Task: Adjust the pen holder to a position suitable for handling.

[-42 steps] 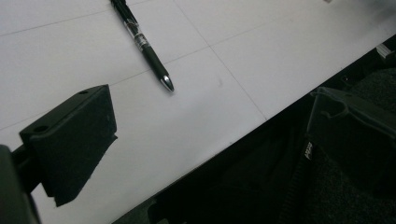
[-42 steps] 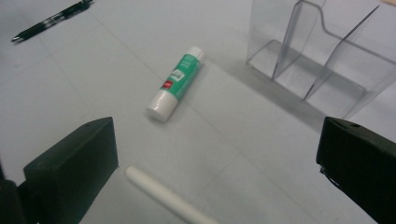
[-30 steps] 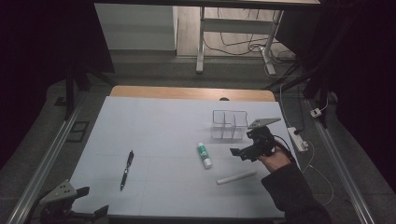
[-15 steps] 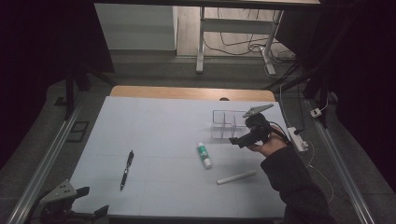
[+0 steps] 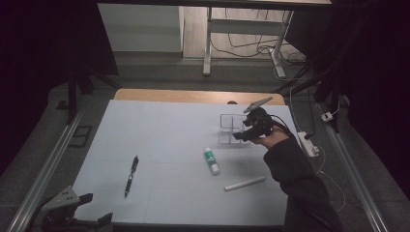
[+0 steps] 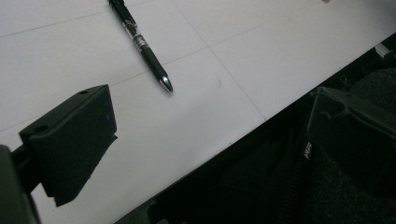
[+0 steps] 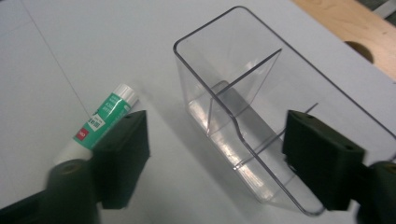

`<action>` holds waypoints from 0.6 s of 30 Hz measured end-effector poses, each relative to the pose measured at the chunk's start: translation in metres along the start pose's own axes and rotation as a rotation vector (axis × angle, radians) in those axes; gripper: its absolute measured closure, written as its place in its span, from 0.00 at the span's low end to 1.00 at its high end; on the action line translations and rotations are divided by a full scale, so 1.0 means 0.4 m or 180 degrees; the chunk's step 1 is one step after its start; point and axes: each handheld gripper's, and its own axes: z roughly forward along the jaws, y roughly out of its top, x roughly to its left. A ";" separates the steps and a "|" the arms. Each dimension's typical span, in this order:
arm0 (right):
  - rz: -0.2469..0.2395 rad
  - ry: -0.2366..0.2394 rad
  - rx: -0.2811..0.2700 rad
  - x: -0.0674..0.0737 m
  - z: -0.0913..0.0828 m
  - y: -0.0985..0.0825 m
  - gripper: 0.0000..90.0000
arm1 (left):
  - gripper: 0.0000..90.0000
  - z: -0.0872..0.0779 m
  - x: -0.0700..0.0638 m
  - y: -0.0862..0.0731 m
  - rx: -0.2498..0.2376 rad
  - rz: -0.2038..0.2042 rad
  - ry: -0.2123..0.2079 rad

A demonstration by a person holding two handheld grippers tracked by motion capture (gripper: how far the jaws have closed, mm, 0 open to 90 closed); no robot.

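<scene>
At the right of the white table (image 5: 159,130), towards its far edge, the right gripper (image 5: 240,137) is held level beside a clear divided box (image 5: 231,128), which stands on the sheet with its open top up. Seen in the right gripper view, the clear divided box (image 7: 252,116) lies straight ahead between the two black jaws, its long axis running away from the gripper and slightly towards the far right, its near end just inside the gap. The jaws have just been closing and stand fairly wide, one on either side of the box; neither pad is seen to press on its walls yet. A green-labelled glue stick (image 7: 100,123) lies just left of the box, partly behind the left jaw. The left gripper (image 5: 72,212) rests at the near left corner, well apart, jaws spread with nothing between them, a black pen (image 6: 140,44) lying ahead of it. The right hand is judged far nearer for the grasp.
</scene>
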 end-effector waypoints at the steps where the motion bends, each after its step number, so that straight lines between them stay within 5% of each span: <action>1: 0.0000 0.0000 0.0000 0.000 0.000 0.000 0.30 | 0.02 0.000 0.000 0.000 0.0000 0.0000 0.0000; 9: -0.0101 0.0069 0.0179 -0.023 0.037 0.014 0.56 | 0.02 0.000 0.001 0.000 0.0000 0.0000 -0.0008; 18: -0.0274 0.0132 0.0380 -0.034 0.055 0.023 0.74 | 0.02 0.001 0.000 0.000 0.0004 0.0004 -0.0008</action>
